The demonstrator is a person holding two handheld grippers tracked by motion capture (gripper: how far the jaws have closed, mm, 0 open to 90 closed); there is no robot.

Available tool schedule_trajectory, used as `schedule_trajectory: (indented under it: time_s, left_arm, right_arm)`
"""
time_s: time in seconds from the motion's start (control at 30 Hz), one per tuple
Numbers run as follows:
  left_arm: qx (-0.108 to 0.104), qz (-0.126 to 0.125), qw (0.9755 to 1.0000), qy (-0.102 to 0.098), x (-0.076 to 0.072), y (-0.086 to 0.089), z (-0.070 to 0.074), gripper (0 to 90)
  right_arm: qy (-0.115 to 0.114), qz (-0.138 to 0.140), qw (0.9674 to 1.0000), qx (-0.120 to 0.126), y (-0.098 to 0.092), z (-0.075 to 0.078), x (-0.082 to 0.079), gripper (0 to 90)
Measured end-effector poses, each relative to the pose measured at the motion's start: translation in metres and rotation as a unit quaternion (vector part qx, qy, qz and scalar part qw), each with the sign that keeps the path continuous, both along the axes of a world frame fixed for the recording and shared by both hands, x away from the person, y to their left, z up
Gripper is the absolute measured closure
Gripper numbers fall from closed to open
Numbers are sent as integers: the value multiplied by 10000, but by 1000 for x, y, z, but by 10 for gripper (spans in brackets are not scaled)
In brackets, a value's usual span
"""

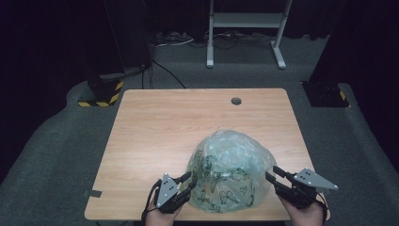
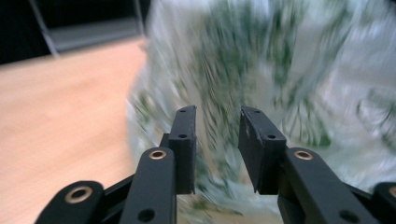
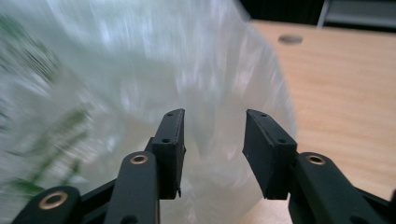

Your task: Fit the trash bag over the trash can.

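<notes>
**Bag between two grippers at the near edge**

The bag (image 1: pixel 229 167), a puffed-up clear plastic one with green print on its lower part, sits on the tabletop (image 1: pixel 164 127) near the front edge, a little right of the middle. In the high view it rises like a dome, with the print thickest on the side toward the person.

The left gripper (image 1: pixel 187 181) comes in at the bag's left flank. Its fingers (image 2: pixel 183 140) stand spread with a gap between them, tips at or just short of the plastic; whether they touch it cannot be told through the blur in the left gripper view. Nothing is pinched.

The right gripper (image 1: pixel 272 175) sits at the bag's right flank, pointing inward. Its fingers (image 3: pixel 169 140) are likewise spread, the pale plastic showing in the gap beyond them, with no fold caught between.

Farther back on the tabletop is a round hole (image 1: pixel 236 100). Beyond the tabletop lies grey floor (image 1: pixel 66 132) with a white stand (image 1: pixel 244 28).
</notes>
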State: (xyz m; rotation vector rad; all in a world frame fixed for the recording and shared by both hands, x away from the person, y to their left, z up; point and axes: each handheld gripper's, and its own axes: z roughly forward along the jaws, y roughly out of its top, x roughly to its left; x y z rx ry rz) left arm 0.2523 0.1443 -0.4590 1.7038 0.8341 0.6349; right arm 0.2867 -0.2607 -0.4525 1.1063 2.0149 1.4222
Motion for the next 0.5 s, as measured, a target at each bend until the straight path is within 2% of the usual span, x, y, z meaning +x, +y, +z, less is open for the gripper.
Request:
schedule_trajectory:
  time_s: [0.07,0.13,0.23,0.33,0.4,0.43,0.5]
  left_arm:
    - [-113,78,9998,-133,1,5,9,654]
    - [-239,138,9994,-216,10,7,21,620]
    - [-348,59,9989,-320,29,-1,36,547]
    - [-344,-62,9992,-210,51,-16,40,471]
    - [-342,-117,9993,-80,63,-22,38,465]
    - [-376,-194,9991,-28,68,-24,37,470]
    - [-370,-274,9989,90,75,-27,36,574]
  right_arm:
    - [-154,-17,9998,83,-2,9,-5,561]
    - [-323,-35,9992,222,-2,18,-7,546]
    - [-504,-68,9982,325,5,31,2,508]
    - [-620,-60,9972,422,15,40,21,487]
    - [-511,12,9975,490,22,41,35,472]
    - [-466,46,9978,459,25,41,40,475]
    - [-352,124,9987,360,32,37,50,520]
